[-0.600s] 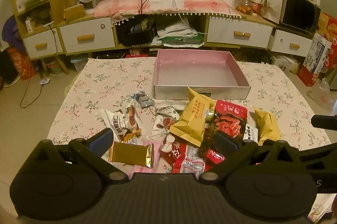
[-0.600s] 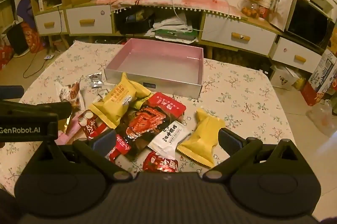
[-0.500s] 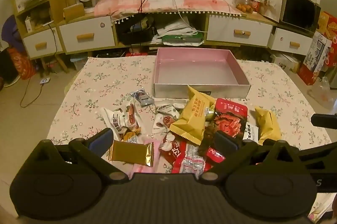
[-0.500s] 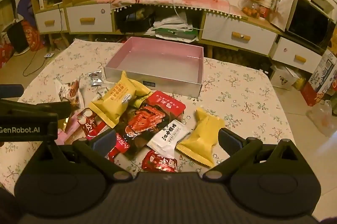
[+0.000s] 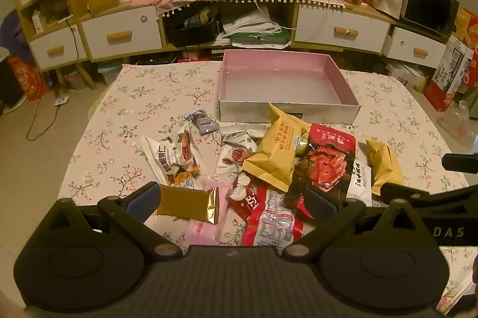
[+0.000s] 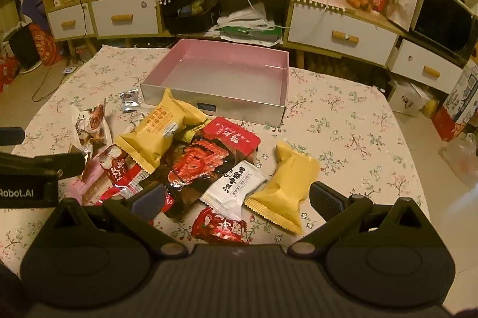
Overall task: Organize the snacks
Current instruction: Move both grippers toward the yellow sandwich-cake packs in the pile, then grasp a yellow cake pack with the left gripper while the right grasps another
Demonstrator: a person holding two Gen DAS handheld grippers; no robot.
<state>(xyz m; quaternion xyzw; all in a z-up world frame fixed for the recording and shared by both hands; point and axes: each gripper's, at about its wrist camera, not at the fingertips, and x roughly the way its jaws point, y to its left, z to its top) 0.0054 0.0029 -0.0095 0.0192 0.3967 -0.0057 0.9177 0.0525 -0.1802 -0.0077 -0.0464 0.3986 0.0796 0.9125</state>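
Snacks all sit in one loose heap on the floral tabletop, just in front of the pink box, which holds nothing. So nothing is sorted yet; every packet is left to do. You have both tools hovering over the near edge of the heap: left gripper with jaws wide apart and holding nothing, over the gold bar and the red-and-white packet; right gripper likewise spread wide with nothing held, over the white sachet and the yellow pillow pack. The big yellow pack leans against the box's front wall. Against the frames of half a second ago, the heap looks the same, no packet shifted, both views nearly unchanged, jaws as wide as then.
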